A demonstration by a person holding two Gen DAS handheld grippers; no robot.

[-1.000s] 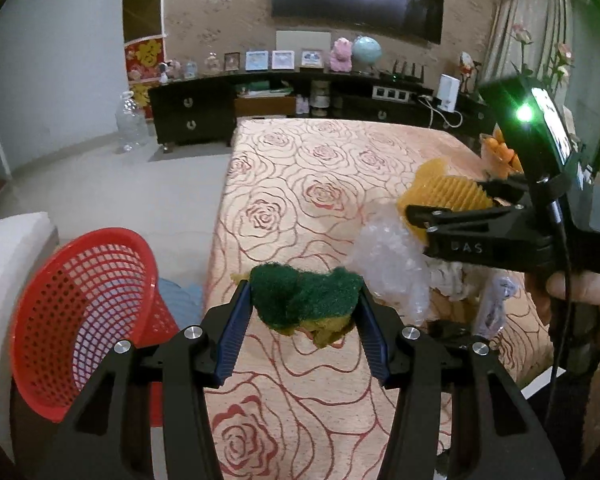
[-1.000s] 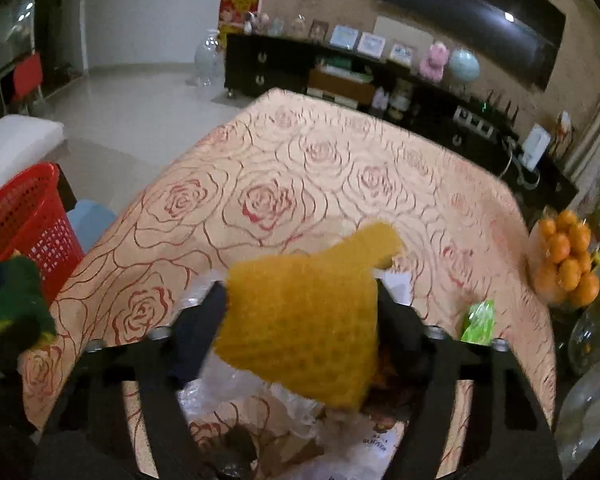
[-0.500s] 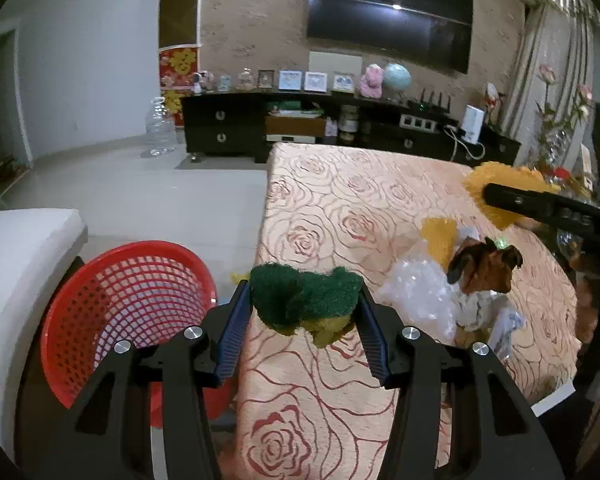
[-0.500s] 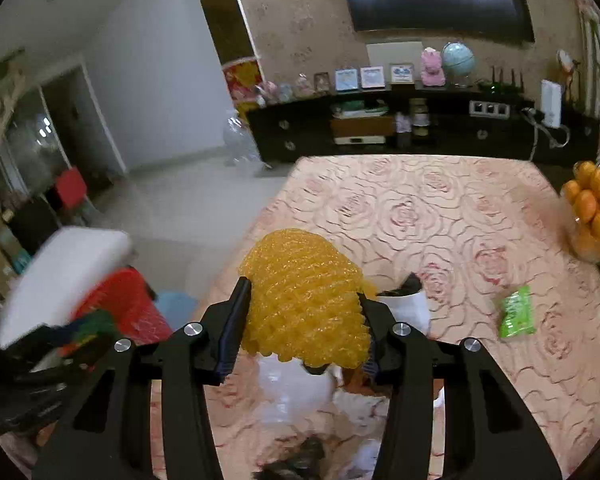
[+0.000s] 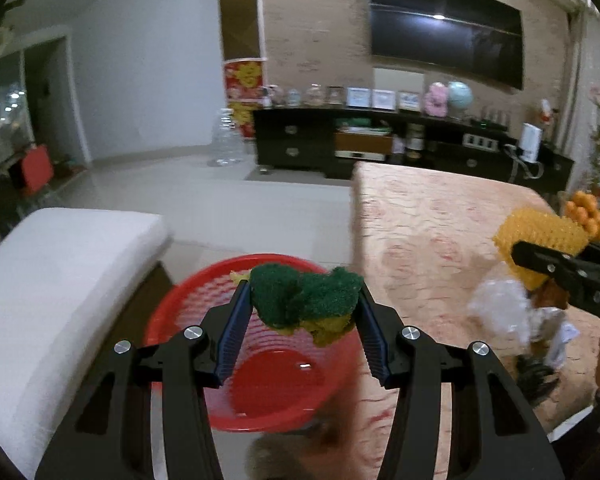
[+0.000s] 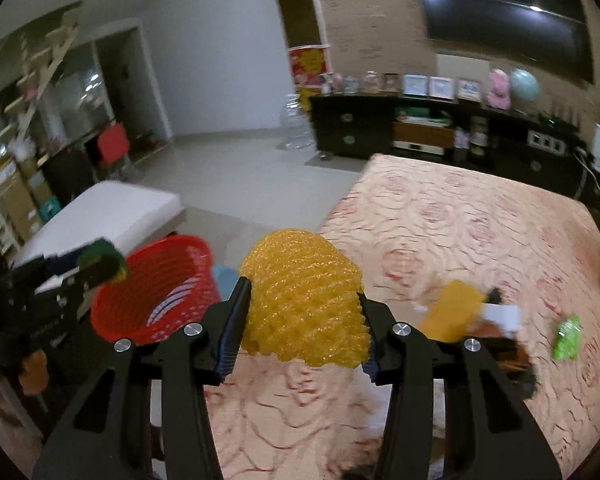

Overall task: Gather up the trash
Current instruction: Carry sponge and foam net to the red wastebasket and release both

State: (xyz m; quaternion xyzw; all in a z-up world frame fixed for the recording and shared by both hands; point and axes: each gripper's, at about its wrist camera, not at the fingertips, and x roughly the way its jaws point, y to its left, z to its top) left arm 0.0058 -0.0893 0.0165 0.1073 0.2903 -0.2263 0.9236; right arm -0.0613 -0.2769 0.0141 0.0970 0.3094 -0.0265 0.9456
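Observation:
My left gripper [image 5: 300, 312] is shut on a green scouring pad [image 5: 304, 296] with a yellow underside, held above the red mesh basket [image 5: 260, 376] beside the table. My right gripper [image 6: 300, 316] is shut on a yellow foam fruit net [image 6: 304, 300] above the table's left edge; the red basket [image 6: 152, 292] lies to its left. The left gripper with the green pad [image 6: 100, 260] shows in the right wrist view. The yellow net [image 5: 540, 240] shows in the left wrist view.
The table [image 6: 460, 220] has a rose-patterned cloth. On it lie a clear plastic wrap [image 5: 500, 312], a yellow wrapper [image 6: 456, 316], a green packet [image 6: 566, 338] and oranges [image 5: 588, 212]. A white cushioned seat [image 5: 52, 280] stands left of the basket.
My left gripper has swung left off the table with the green pad and now sits over the red basket. My right gripper has moved left with the yellow net toward the table edge.

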